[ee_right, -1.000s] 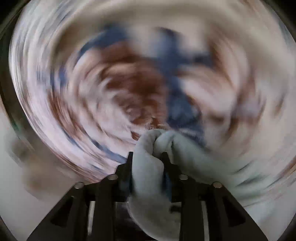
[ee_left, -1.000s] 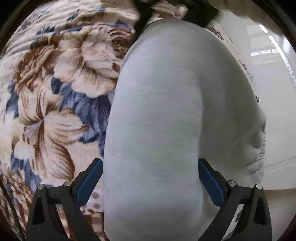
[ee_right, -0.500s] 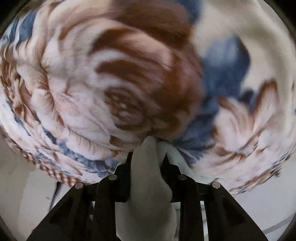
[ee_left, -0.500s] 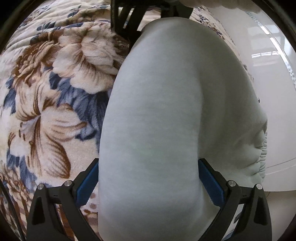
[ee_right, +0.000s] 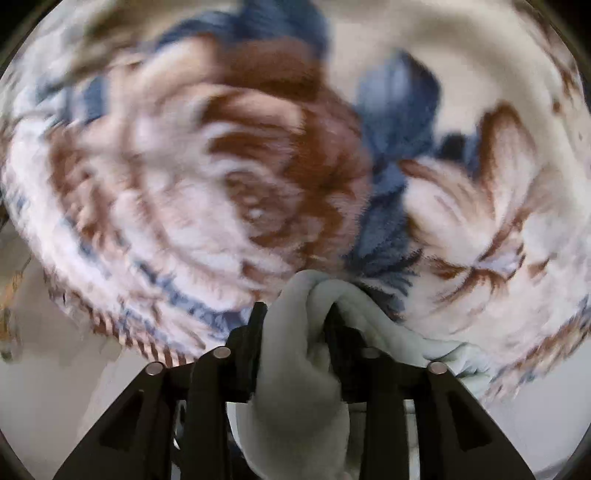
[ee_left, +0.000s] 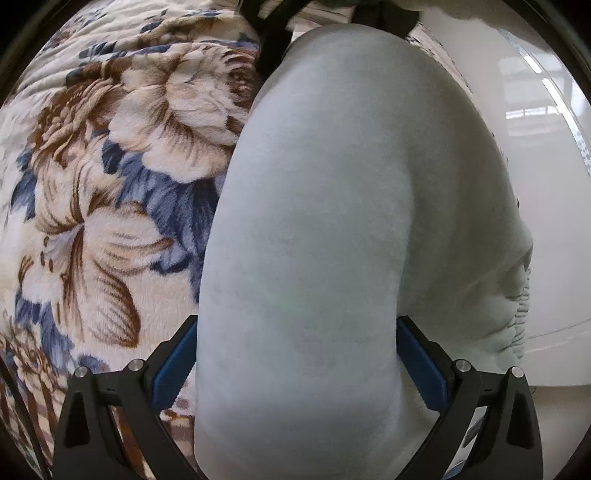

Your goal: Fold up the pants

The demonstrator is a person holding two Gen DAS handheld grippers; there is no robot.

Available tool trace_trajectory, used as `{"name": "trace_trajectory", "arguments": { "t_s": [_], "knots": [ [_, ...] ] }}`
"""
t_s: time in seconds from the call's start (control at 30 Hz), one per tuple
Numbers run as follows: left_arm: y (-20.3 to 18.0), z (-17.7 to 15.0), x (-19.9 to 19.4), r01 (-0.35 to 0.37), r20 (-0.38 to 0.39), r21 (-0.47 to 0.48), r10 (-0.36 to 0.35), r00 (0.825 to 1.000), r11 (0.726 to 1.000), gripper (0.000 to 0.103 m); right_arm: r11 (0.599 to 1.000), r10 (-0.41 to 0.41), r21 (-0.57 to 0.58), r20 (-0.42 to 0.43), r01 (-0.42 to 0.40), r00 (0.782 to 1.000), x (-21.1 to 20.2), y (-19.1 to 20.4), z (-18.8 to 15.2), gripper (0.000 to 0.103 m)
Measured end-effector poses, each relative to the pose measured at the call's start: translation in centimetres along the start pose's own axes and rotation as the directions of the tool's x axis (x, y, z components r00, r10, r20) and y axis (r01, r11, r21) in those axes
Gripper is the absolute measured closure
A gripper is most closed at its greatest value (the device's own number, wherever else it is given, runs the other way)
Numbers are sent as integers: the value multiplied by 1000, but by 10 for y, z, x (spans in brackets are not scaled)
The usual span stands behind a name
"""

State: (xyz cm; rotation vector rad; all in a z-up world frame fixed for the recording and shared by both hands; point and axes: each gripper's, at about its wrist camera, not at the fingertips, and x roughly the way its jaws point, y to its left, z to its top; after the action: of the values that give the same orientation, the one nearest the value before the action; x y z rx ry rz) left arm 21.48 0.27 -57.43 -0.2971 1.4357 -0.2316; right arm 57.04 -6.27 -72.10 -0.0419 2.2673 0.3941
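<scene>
The pale blue-grey pants (ee_left: pixel 332 229) lie stretched over the floral blanket and fill the middle of the left wrist view. Their gathered waistband (ee_left: pixel 519 317) bunches at the right. My left gripper (ee_left: pixel 295 354) stands wide open, and the cloth runs between its blue pads (ee_left: pixel 171 363) and hides the gap. My right gripper (ee_right: pixel 295 321) is shut on a bunched fold of the pants (ee_right: pixel 299 354) and holds it just above the blanket. It also shows at the far end of the pants in the left wrist view (ee_left: pixel 317 22).
A thick blanket with brown, cream and blue flowers (ee_left: pixel 110 192) covers the surface, seen also in the right wrist view (ee_right: pixel 229 177). Its fringed edge (ee_right: pixel 122 332) drops to a glossy white floor (ee_left: pixel 546 155) on the right side and at the lower left (ee_right: pixel 48 387).
My right gripper has swung over the blanket with the fold of pants in it, and its view stays blurred. The left gripper has held still, and the pants have drawn slightly closer.
</scene>
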Motion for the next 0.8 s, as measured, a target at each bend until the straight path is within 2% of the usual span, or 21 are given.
{"name": "trace_trajectory", "arguments": {
  "t_s": [0.07,0.1,0.17,0.2,0.23,0.3,0.33,0.4,0.47,0.57,0.6,0.63,0.67,0.7,0.73,0.77,0.8],
  "knots": [
    [7,3,-8,30,1,-37,-30,1000,999,1,997,66,-53,86,-61,994,-29,-4,-16,29],
    [12,5,-13,48,3,-57,-48,999,997,1,994,99,-68,130,-91,987,-39,-3,-25,26],
    [21,14,-36,79,34,-98,-76,997,992,1,992,103,-90,251,-83,962,-66,-14,-52,25],
    [25,18,-47,91,58,-109,-85,995,990,1,993,92,-100,329,-62,940,-81,-23,-70,23],
    [29,24,-62,109,96,-115,-99,991,987,1,994,82,-104,394,-44,915,-91,-31,-88,16],
    [33,35,-86,133,154,-111,-115,981,985,2,997,41,-77,510,-2,859,-108,-59,-132,14],
    [33,42,-95,141,165,-98,-123,979,985,2,998,20,-54,538,11,843,-112,-72,-150,14],
    [30,54,-101,146,169,-71,-132,977,987,1,1000,-5,27,576,-13,817,-103,-107,-192,14],
    [22,65,-97,137,150,-29,-131,980,990,2,984,-18,156,584,-91,811,-80,-147,-230,14],
    [6,86,-79,135,97,12,-136,986,991,2,901,23,345,568,-263,823,-20,-211,-270,14],
    [0,93,-71,140,80,22,-142,987,990,2,856,67,392,560,-336,825,6,-229,-278,14],
    [-8,102,-63,114,67,40,-116,991,993,2,815,130,407,565,-412,815,28,-241,-284,14],
    [-14,109,-56,100,59,58,-104,993,993,1,764,202,414,575,-494,793,48,-253,-286,16],
    [-18,115,-48,79,52,69,-83,995,994,1,698,282,399,610,-594,741,65,-261,-289,21],
    [-21,121,-37,31,47,77,-35,998,997,1,634,344,369,652,-680,675,79,-266,-291,46],
    [-21,126,-30,8,40,76,-11,999,997,1,567,382,345,694,-748,610,90,-272,-292,52],
    [-20,131,-23,-10,30,69,8,1000,998,1,567,360,347,711,-747,604,93,-275,-292,55]
  ]
}}
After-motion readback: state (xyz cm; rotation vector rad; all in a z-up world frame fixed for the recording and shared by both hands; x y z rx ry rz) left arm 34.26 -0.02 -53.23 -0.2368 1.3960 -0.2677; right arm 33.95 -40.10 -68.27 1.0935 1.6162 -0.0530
